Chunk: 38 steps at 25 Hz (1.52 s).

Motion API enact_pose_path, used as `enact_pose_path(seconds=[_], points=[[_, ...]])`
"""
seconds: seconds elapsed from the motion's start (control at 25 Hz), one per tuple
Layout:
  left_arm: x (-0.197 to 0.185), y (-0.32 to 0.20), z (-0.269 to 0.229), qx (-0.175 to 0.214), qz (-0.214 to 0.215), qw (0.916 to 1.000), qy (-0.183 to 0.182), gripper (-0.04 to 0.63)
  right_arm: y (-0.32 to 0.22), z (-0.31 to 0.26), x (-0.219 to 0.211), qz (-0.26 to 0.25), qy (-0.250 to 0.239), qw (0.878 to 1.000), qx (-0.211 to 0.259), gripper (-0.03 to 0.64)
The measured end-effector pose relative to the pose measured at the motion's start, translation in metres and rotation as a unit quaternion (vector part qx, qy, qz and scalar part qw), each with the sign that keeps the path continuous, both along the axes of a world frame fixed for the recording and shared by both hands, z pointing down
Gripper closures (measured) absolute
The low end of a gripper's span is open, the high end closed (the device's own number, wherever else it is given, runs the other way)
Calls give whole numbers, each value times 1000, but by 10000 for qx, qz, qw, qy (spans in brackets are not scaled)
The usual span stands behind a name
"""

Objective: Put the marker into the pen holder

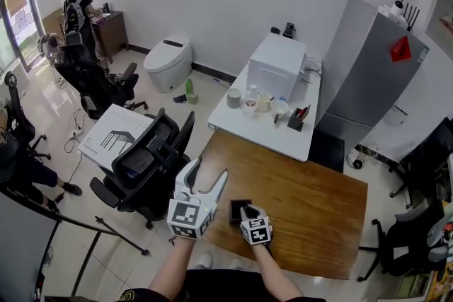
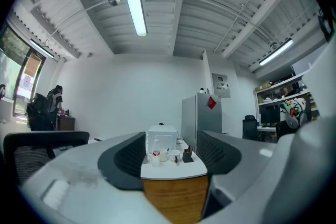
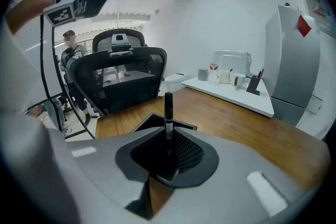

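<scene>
Head view: both forearms reach forward over the brown wooden surface (image 1: 311,208), the left claw (image 1: 207,178) raised, the right claw (image 1: 246,213) low beside a square black pen holder (image 1: 238,209). Left gripper view: jaws spread wide, nothing between them. Right gripper view: jaws clenched on an upright black marker (image 3: 168,113), just before the holder.
</scene>
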State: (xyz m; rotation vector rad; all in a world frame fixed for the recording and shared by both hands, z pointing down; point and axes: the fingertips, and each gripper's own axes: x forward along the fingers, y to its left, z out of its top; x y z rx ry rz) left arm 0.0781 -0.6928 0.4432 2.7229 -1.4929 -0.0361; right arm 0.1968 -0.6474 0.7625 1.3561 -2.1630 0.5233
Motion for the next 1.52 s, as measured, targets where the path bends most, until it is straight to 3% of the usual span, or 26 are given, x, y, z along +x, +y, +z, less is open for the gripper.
enact_pose_path(seconds=[0.32, 0.6, 0.76, 0.92, 1.2, 1.36, 1.52], points=[[-8, 6, -4, 47, -57, 9999, 112, 288, -2, 5, -11, -122, 375, 9976, -576, 567], [-17, 10, -3, 6, -94, 9998, 155, 288, -3, -8, -10, 85, 28, 9989, -455, 417], [-20, 11, -3, 0, -54, 9998, 185, 288, -11, -55, -5, 266, -516, 9982, 125, 410], [-22, 12, -2, 1, 19, 9998, 201, 288, -21, -130, -1, 398, -899, 9892, 1088, 410], [-23, 23, -10, 141, 221, 9995, 148, 288, -12, -286, -10, 486, -1276, 9419, 3069, 410], [-31, 31, -16, 237, 344, 9991, 84, 288, 1, -329, -18, 734, -1550, 9197, 3531, 403], [-43, 42, -13, 204, 401, 9989, 96, 288, 18, -344, -26, 960, -1546, 9113, 3692, 331]])
